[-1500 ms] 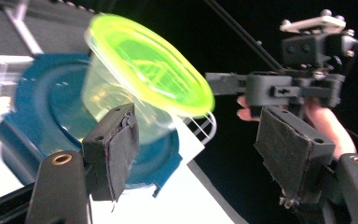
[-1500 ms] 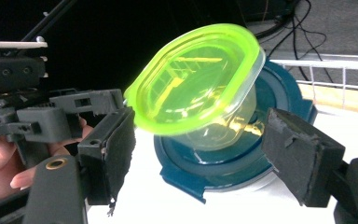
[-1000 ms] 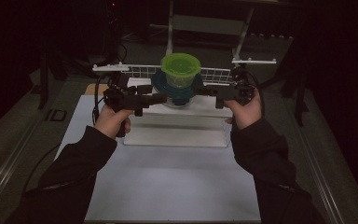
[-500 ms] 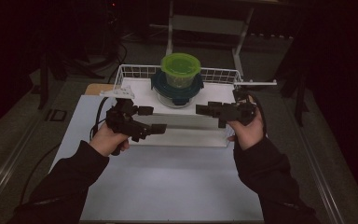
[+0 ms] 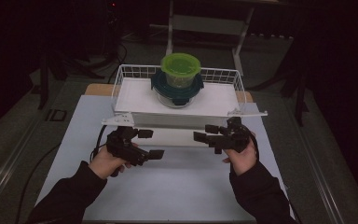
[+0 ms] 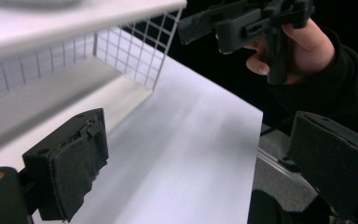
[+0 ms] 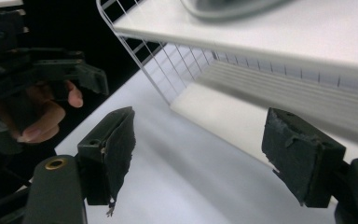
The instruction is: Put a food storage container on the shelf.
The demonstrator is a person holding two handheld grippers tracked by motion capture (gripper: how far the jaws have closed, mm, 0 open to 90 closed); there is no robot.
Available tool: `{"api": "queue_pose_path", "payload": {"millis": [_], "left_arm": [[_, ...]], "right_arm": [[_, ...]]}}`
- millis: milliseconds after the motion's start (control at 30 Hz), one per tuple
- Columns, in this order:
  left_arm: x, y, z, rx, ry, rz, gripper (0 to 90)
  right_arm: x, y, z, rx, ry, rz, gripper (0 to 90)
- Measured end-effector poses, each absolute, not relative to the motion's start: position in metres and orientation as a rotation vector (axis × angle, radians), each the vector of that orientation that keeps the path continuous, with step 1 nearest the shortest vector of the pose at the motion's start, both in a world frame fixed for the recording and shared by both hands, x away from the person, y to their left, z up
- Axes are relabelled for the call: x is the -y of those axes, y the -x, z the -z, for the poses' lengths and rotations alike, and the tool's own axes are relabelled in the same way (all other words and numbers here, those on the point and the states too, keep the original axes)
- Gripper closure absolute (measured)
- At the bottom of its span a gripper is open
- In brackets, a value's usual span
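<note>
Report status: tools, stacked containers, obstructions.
Left tool open, empty. Right tool open, empty. Green-lidded container stacked on teal-lidded glass bowl, on white wire rack. Nothing between.

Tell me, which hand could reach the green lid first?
Probably the right gripper: it sits a bit nearer the wire basket than the left gripper. Both are open and empty, and the green lid is nearly centred, so it's close.

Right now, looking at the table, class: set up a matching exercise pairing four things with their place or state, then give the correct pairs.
Things:
1. round green-lidded container
2. round dark teal-lidded glass container
3. white wire basket
4. left tool

Descriptions:
A. open, above the white tabletop
B. top of the stack
C. holds the white board
D. under the green one

Pairs: 1-B, 2-D, 3-C, 4-A
</note>
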State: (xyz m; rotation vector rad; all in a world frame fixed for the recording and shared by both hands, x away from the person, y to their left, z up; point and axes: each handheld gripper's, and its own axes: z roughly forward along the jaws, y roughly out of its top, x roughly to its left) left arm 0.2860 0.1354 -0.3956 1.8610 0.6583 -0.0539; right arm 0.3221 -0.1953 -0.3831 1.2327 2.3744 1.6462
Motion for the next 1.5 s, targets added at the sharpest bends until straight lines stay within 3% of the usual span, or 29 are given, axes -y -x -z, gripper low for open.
{"api": "queue_pose_path", "payload": {"millis": [767,1500], "left_arm": [[-0.113,-0.261,0.474,-0.633,-2.023,0.098,4.5],[-0.108,-0.251,0.503,-0.595,-2.070,0.088,4.4]], "right_arm": [[0.200,-0.304,0.463,-2.455,-1.221,-1.525,22.6],[0.219,-0.293,0.501,-2.472,-1.251,-1.430,22.6]]}}
